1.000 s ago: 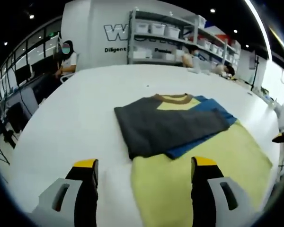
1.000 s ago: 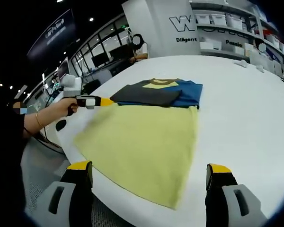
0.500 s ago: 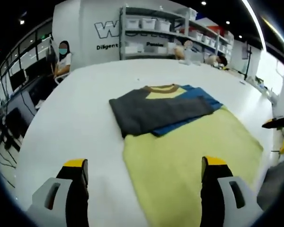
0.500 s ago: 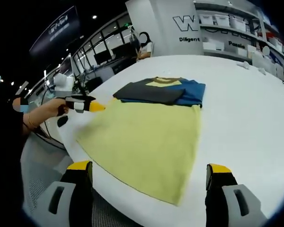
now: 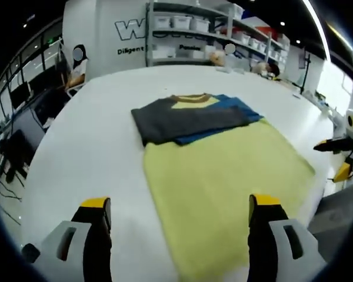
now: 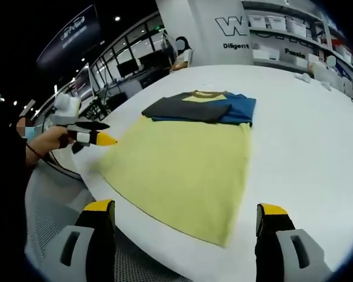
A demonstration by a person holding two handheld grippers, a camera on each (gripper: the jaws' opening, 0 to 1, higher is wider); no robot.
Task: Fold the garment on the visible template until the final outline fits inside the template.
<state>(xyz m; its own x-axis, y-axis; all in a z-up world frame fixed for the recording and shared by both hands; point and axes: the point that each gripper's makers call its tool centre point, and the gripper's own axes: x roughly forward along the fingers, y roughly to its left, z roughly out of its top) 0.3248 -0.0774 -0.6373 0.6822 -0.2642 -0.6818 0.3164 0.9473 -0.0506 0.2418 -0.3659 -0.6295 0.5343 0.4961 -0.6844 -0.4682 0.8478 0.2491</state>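
A T-shirt lies flat on the white table (image 5: 76, 147). Its long yellow body (image 5: 223, 182) (image 6: 182, 170) reaches toward me. Across its top, the dark grey sleeve (image 5: 182, 121) (image 6: 185, 108) is folded over the blue sleeve (image 5: 235, 108) (image 6: 238, 111), below a brown collar (image 5: 188, 98). My left gripper (image 5: 175, 235) hangs open above the near table edge, nothing between its jaws. My right gripper (image 6: 185, 235) is open too, over the shirt's hem at the table edge. The left gripper (image 6: 91, 136), held by a hand, appears beside the shirt's left edge in the right gripper view; the right gripper (image 5: 341, 147) appears at the right of the left gripper view.
Shelves with white bins (image 5: 194, 26) stand behind the table against a wall with lettering. A seated person (image 5: 76, 64) is at the far left. Desks with monitors (image 6: 129, 70) line the windows. The table edge (image 6: 135, 235) drops off close to the hem.
Both cameras have pulled back toward the table's near edge, so the shirt looks farther off. In the right gripper view, the left gripper has moved away from the folded sleeves to the table's left edge.
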